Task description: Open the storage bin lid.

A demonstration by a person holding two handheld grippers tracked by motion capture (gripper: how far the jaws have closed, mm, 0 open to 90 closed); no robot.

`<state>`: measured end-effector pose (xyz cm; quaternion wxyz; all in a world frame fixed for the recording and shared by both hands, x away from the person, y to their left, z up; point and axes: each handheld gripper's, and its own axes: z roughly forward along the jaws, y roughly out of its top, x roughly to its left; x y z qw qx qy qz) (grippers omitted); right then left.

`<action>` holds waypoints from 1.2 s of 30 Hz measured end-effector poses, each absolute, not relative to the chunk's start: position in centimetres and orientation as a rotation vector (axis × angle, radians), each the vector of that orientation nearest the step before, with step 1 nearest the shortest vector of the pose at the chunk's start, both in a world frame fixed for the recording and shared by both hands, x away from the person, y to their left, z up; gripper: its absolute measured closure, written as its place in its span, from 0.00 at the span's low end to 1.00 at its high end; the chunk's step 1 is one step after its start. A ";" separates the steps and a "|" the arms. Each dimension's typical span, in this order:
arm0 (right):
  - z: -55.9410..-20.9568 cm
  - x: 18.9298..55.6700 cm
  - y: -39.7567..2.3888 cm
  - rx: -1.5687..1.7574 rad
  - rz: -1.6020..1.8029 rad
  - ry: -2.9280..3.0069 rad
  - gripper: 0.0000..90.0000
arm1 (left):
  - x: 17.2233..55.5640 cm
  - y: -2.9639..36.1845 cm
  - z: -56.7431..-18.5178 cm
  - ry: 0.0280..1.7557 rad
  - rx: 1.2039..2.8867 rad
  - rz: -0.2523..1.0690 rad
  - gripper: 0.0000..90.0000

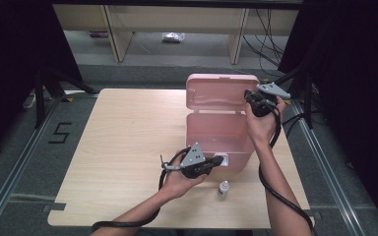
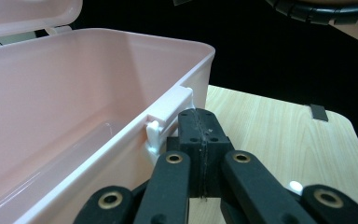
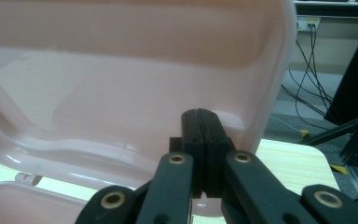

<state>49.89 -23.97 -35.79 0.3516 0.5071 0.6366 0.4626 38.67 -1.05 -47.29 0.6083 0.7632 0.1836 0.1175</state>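
The pink box (image 1: 219, 135) near the table's right edge stands open; both closed grippers, left (image 1: 220, 161) and right (image 1: 248, 94), hold nothing, and I think the little bottle (image 1: 223, 188) goes in next

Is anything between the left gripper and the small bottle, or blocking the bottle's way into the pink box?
Nothing visible. The small bottle stands on bare table just right of the shut left gripper. The pink box is open, its lid raised beside the right gripper.

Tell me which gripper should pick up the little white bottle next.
Probably the left. The left gripper sits at the pink box's front wall, just above the small bottle in the high view. The right gripper is up at the open lid, farther off.
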 end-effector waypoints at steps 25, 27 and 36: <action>-36.5 50.5 -24.1 1.341 1.168 1.658 1.00 | 38.6 -1.0 -47.3 0.432 1.759 0.265 1.00; -36.6 50.5 -24.1 1.342 1.162 1.660 1.00 | 38.6 -1.0 -47.3 0.432 1.758 0.265 1.00; -36.7 50.8 -24.1 1.344 1.149 1.667 1.00 | 38.6 -1.0 -47.3 0.434 1.755 0.264 1.00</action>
